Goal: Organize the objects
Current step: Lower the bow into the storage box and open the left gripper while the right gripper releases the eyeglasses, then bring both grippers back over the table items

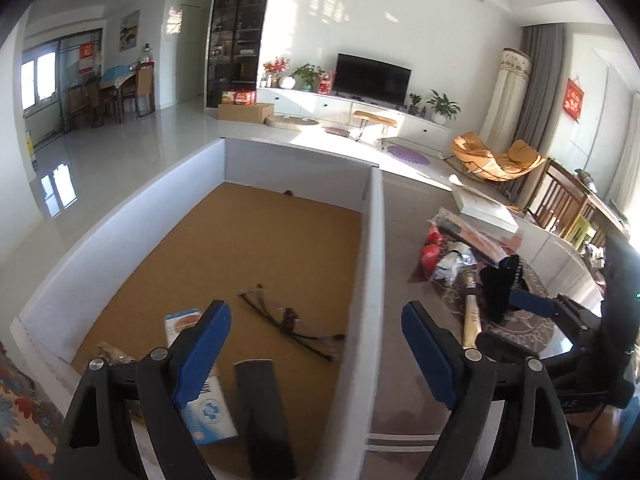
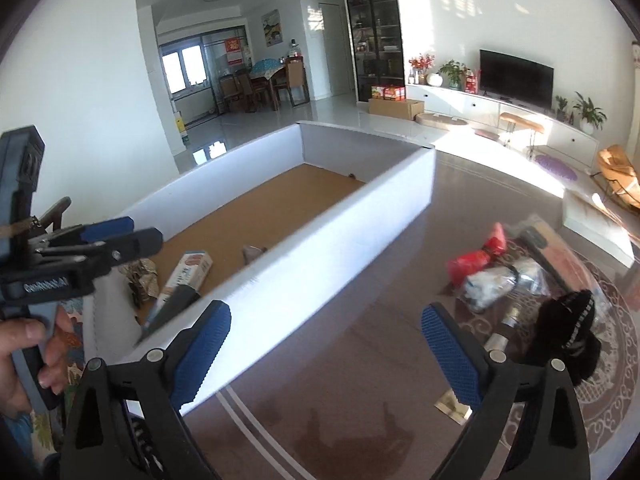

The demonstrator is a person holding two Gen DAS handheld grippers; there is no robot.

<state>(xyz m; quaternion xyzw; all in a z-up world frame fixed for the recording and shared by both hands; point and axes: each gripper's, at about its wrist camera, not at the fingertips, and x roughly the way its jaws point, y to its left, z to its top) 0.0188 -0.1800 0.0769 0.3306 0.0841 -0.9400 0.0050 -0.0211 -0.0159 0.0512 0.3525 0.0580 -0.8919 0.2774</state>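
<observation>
Sorting work stands between two pick-ups, by my reading: several things already lie in the large white-walled cardboard box with a brown cork-like floor (image 1: 372,240), and a heap waits outside it.

The box fills the left wrist view from nine o'clock to the centre and sits on the brown glossy bench (image 2: 360,360). Inside, near six o'clock, lie a flat black rectangular slab (image 1: 260,408), a white and blue printed carton (image 1: 208,412) and a clear packet holding thin dark sticks (image 1: 288,320). A crumpled gold-brown wrapper (image 2: 140,276) rests in the near corner.

The heap lies on the bench beyond the box's right wall, at three o'clock in both views. It holds a long flat pinkish pack in clear film (image 2: 556,252), a black fabric piece with white dotted trim (image 2: 568,332), a crinkled silver-grey plastic bag (image 2: 496,284), a red shiny packet (image 2: 476,260) and a brass-coloured tube-like handle (image 1: 472,320). They overlap, so edges are hard to separate.

The left gripper (image 1: 316,356) has its blue pads wide apart and empty, above the box's near end. The right gripper (image 2: 326,356) is likewise spread and empty, over the bench at the box's right wall, with the heap at two o'clock.

The next move likely calls for reaching the right gripper to the heap, singling out one item, probably the black fabric nearest it, and closing without dragging its neighbours.
</observation>
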